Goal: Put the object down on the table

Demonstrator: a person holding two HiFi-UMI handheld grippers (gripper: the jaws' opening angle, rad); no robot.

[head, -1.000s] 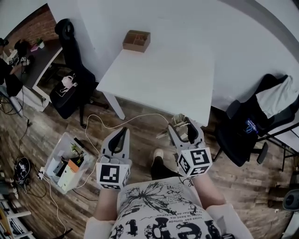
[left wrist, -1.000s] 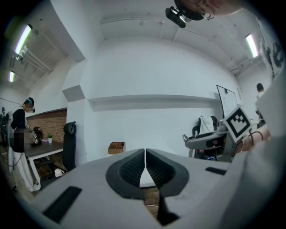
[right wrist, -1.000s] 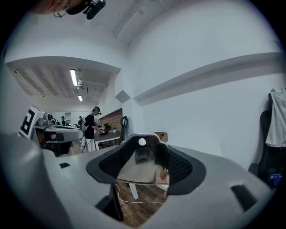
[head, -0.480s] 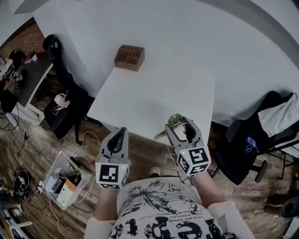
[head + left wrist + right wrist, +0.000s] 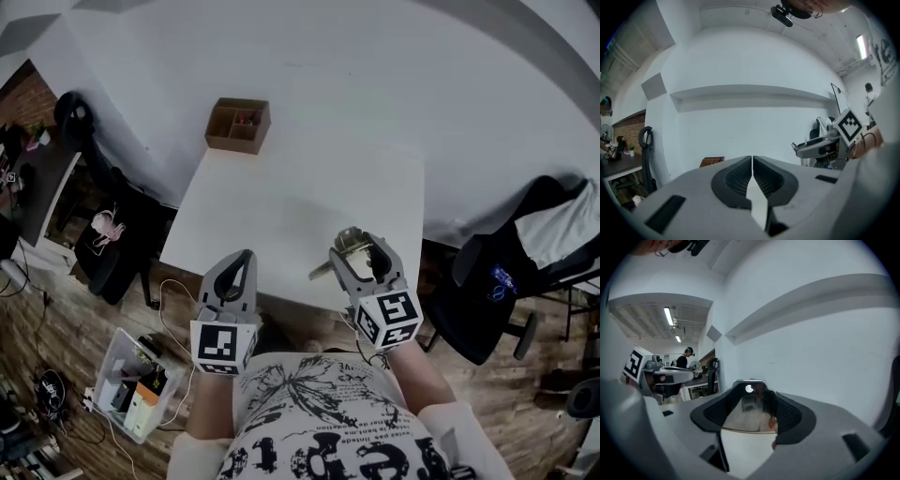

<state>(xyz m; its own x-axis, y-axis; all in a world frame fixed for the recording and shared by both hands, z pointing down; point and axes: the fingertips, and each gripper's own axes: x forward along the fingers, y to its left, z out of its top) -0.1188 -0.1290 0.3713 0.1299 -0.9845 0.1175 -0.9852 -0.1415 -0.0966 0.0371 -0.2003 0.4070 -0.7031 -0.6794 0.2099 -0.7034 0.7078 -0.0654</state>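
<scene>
Right hand-held gripper (image 5: 360, 249) has its jaws spread wide around a see-through object (image 5: 348, 240) with a metal rim, just over the table's (image 5: 300, 187) near edge, toward the near-right corner. A thin bit pokes out left along that edge. I can't read any print on it. Left hand-held gripper (image 5: 244, 257) is closed and empty. The wooden box (image 5: 238, 125) sits at the far-left corner.

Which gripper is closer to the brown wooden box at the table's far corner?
Left. The left gripper is at the near edge of the table, roughly in line with the wooden box; the right gripper, holding a shiny object, is further off to the right.
</scene>
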